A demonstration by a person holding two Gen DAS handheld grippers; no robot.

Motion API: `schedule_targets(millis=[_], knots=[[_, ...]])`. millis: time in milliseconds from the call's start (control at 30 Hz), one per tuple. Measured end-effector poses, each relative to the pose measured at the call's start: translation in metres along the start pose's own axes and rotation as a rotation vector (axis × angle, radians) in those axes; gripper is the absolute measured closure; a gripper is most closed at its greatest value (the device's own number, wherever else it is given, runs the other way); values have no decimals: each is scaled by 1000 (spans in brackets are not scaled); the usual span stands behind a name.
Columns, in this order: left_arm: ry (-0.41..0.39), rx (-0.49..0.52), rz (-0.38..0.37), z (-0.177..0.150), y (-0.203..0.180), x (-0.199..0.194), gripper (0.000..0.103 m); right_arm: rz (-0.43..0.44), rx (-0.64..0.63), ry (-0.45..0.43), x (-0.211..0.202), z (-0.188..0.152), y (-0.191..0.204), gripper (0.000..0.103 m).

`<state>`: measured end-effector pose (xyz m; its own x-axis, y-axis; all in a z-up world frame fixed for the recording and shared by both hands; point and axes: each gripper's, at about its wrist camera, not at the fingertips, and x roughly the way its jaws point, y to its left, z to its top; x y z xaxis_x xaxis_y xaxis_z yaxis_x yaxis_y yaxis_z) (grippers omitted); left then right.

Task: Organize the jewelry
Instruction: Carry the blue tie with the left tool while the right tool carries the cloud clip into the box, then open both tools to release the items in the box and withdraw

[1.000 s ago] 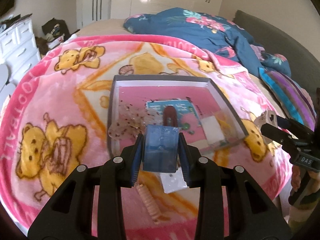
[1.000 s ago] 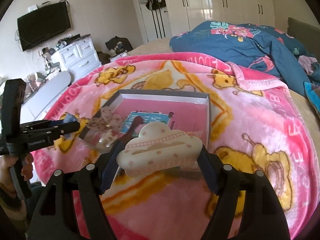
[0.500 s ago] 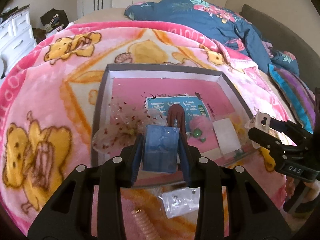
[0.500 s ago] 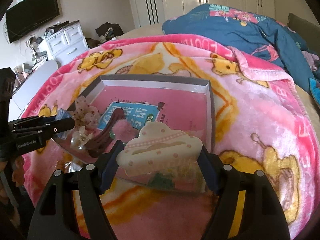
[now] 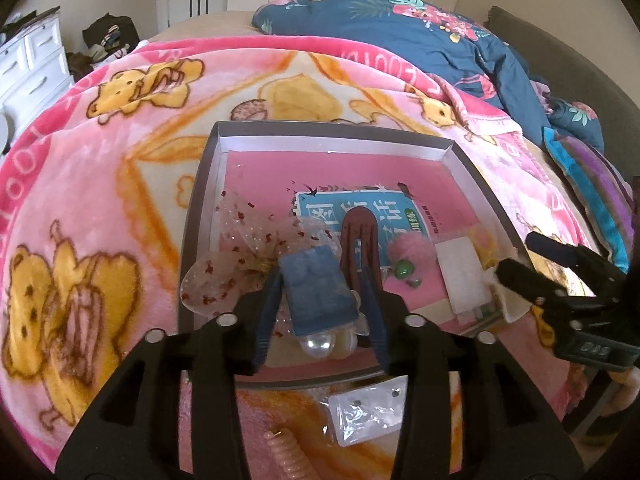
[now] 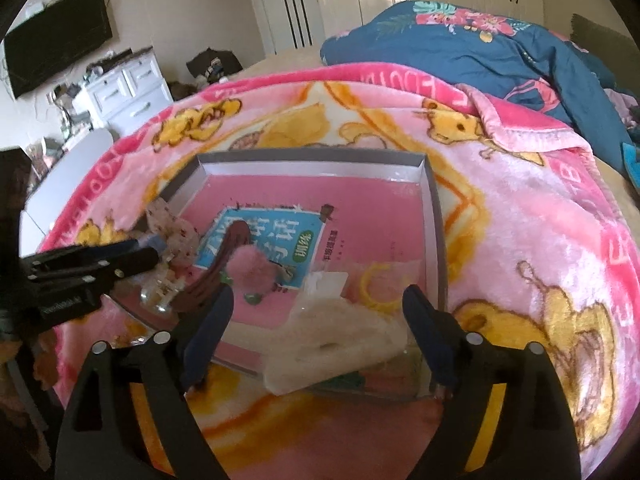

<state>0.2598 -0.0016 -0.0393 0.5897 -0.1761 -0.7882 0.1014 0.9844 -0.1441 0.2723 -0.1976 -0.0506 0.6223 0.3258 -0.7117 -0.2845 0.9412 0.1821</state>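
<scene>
A grey shallow box lies on the pink blanket, with a blue booklet, a brown hair clip, a sheer bow, a pink pompom and a yellow ring inside. My left gripper is shut on a blue clip over the box's near left part. My right gripper is open; the cream cloud-shaped clip lies blurred between its fingers at the box's near edge.
A small clear bag and a pink spiral hair tie lie on the blanket in front of the box. A blue quilt is bunched at the far right. A white dresser stands left of the bed.
Both grippers moved forward over the box. The right gripper opened and let go of the cream cloud clip, which dropped at the box's near edge. The left still holds the blue clip.
</scene>
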Motion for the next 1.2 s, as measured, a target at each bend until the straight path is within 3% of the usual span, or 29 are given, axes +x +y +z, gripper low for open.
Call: schedule_targets(millis=[100, 567, 767, 1200], knots=[[-7, 1, -9, 0, -2, -5, 62, 7, 7, -21, -15, 0, -1, 17], [-124, 5, 19, -1, -20, -69, 13, 51, 28, -112, -90, -13, -2, 10], [-162, -4, 34, -16, -19, -97, 10, 74, 20, -138, -112, -18, 6, 10], [-130, -44, 86, -65, 0, -115, 10, 119, -17, -156, -139, -31, 31, 8]])
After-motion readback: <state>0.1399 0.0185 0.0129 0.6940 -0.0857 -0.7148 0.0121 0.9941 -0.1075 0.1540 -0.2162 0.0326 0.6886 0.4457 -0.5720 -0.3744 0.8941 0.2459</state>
